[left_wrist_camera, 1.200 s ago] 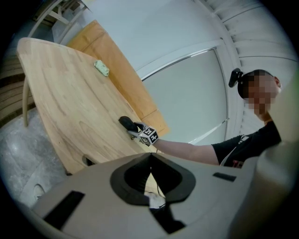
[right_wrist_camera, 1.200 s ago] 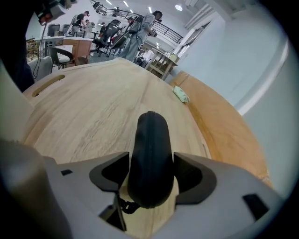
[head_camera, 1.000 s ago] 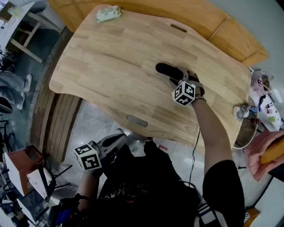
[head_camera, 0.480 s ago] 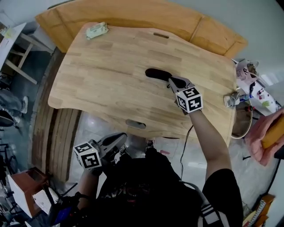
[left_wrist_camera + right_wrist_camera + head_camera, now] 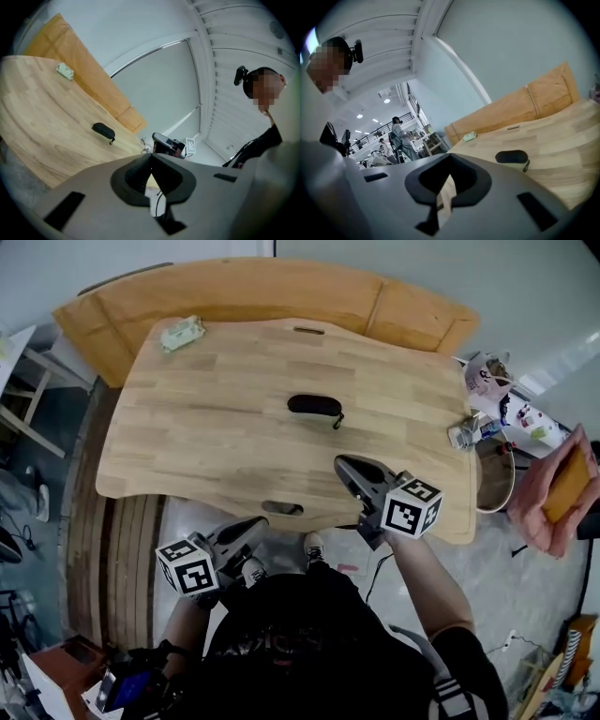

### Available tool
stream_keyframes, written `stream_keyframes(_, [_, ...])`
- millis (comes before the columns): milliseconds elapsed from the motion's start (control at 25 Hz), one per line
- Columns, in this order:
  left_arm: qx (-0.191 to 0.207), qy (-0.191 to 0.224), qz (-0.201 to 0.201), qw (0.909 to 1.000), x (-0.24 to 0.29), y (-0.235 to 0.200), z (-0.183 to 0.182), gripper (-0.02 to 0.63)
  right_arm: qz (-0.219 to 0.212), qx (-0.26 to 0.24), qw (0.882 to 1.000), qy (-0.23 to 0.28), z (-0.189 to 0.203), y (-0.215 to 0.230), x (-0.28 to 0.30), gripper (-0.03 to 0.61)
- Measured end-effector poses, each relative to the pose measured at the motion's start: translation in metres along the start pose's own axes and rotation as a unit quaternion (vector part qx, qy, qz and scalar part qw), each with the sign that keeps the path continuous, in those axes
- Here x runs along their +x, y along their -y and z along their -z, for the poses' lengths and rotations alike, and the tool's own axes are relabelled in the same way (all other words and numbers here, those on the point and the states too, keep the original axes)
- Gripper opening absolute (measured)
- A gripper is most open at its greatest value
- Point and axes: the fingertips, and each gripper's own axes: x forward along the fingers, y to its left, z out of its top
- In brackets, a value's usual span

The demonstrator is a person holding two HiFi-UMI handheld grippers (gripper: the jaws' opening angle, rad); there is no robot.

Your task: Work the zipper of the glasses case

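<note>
Looking down in the head view, a black oval fabric glasses case (image 5: 315,406) lies flat near the middle of a pale wooden table with rounded corners (image 5: 206,427), its small pull loop (image 5: 337,420) trailing from the right end onto the wood. A small green packet (image 5: 181,333) sits by the far left corner, and an orange-brown padded bench (image 5: 281,292) curves behind the table. The right gripper (image 5: 345,465) hangs over the near edge of the table, well apart from the case, with its jaws pressed together and nothing in them. The left gripper (image 5: 255,525) is held off the table, below its near edge and close to the person's body, its jaws likewise closed on nothing. In the left gripper view, that gripper's (image 5: 151,159) two grey jaws meet at their tips with no object between. Beyond them the case (image 5: 103,131) rests alone on the table (image 5: 42,126), the green packet (image 5: 65,71) lies farther back, and the other gripper's dark body shows just past the table's edge. In the right gripper view, the jaws of that gripper (image 5: 450,161) are also together and empty. The case (image 5: 512,156) lies on the table (image 5: 567,136) ahead and to the right of them, untouched, with the packet (image 5: 469,136) near the far edge by the bench (image 5: 520,110).
</note>
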Motion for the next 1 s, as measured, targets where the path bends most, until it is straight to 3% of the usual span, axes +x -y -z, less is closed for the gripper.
stream_keyframes(200, [0.02, -0.014, 0.022, 0.9995, -0.002, 0.011, -0.003, 0.012, -0.041, 0.026, 0.999, 0.013, 0.02, -0.067, -0.016, 0.014])
stream_keyframes(480, [0.038, -0.023, 0.053, 0.9976, -0.01, 0.018, -0.008, 0.012, -0.056, 0.036, 0.998, 0.016, 0.057, -0.13, -0.016, 0.014])
stream_keyframes(1000, [0.049, -0.039, 0.085, 0.9944, -0.013, 0.034, -0.006, 0.012, -0.039, 0.076, 0.995, 0.058, 0.081, -0.155, -0.02, 0.014])
